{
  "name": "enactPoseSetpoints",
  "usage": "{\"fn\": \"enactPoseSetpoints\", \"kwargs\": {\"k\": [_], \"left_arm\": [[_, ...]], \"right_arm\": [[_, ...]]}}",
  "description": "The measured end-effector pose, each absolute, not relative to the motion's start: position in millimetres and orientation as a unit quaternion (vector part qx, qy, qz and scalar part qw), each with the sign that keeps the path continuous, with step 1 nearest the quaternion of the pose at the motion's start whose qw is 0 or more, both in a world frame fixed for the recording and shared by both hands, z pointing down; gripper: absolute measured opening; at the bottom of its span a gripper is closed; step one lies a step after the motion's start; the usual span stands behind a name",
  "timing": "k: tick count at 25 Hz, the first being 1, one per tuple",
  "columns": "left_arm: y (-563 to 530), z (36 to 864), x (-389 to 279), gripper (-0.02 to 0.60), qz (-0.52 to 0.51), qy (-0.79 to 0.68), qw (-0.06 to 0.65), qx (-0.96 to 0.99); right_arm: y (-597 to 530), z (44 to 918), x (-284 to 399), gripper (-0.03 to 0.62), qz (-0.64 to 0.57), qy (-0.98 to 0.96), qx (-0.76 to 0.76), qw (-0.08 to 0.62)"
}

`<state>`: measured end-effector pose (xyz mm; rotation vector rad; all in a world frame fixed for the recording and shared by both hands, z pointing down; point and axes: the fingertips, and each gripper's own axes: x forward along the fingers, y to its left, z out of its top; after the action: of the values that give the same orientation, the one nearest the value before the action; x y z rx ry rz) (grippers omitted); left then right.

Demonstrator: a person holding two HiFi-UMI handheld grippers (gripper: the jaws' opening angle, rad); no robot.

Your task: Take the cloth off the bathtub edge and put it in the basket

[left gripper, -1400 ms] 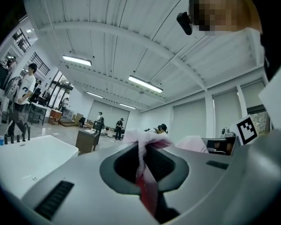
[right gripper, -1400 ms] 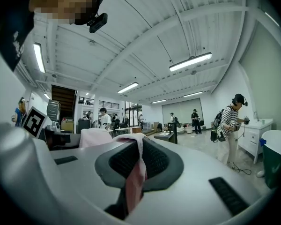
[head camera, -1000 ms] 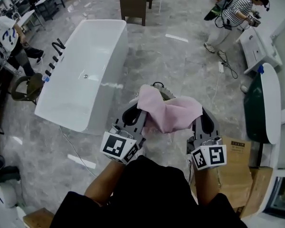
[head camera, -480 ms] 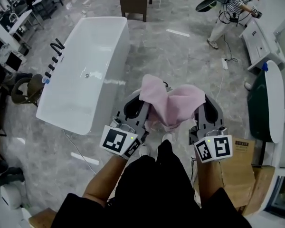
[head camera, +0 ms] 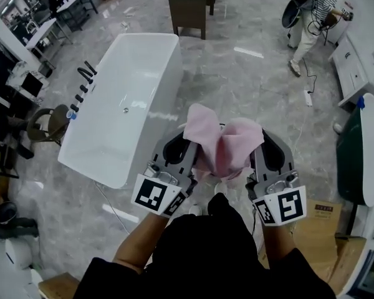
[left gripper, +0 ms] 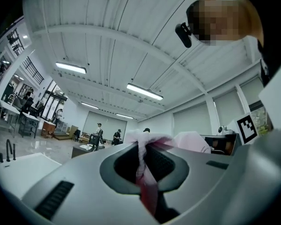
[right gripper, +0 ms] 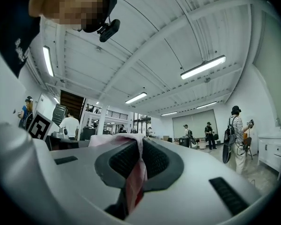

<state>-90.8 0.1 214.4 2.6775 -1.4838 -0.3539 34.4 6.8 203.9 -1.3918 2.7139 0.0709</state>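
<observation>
A pink cloth (head camera: 223, 143) hangs bunched between my two grippers in the head view, held up in front of me over the marble floor. My left gripper (head camera: 190, 136) is shut on the cloth's left part; in the left gripper view the pink fabric (left gripper: 143, 170) is pinched between the jaws. My right gripper (head camera: 257, 141) is shut on the cloth's right part, where the fabric (right gripper: 133, 172) runs down between the jaws. The white bathtub (head camera: 126, 108) stands to my left, apart from the cloth. No basket shows in any view.
A dark wooden table (head camera: 193, 4) stands beyond the tub's far end. Black taps (head camera: 81, 86) line the tub's left rim, with a chair (head camera: 47, 124) beside them. A person (head camera: 315, 11) stands at the far right. Cardboard boxes (head camera: 311, 229) lie near my right side, next to a dark green tub (head camera: 361, 151).
Both grippers have kept hold of the pink cloth and moved together away from the tub, drawing closer to each other. The view has shifted, so the tub sits further right.
</observation>
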Motion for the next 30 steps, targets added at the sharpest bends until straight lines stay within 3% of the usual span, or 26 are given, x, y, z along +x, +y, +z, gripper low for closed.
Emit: {"fn": "enactPoseSetpoints", "kwargs": {"k": [6, 30], "left_arm": [[-38.3, 217.4, -62.6, 0.035, -0.088, -0.476, 0.006, 0.875], [-140.8, 310.3, -12.0, 0.035, -0.006, -0.544, 0.068, 0.836]], "right_arm": [[-32.5, 208.9, 48.1, 0.038, 0.005, 0.896, -0.441, 0.052], [-133.2, 300.8, 85.1, 0.038, -0.094, 0.923, -0.372, 0.027]]}}
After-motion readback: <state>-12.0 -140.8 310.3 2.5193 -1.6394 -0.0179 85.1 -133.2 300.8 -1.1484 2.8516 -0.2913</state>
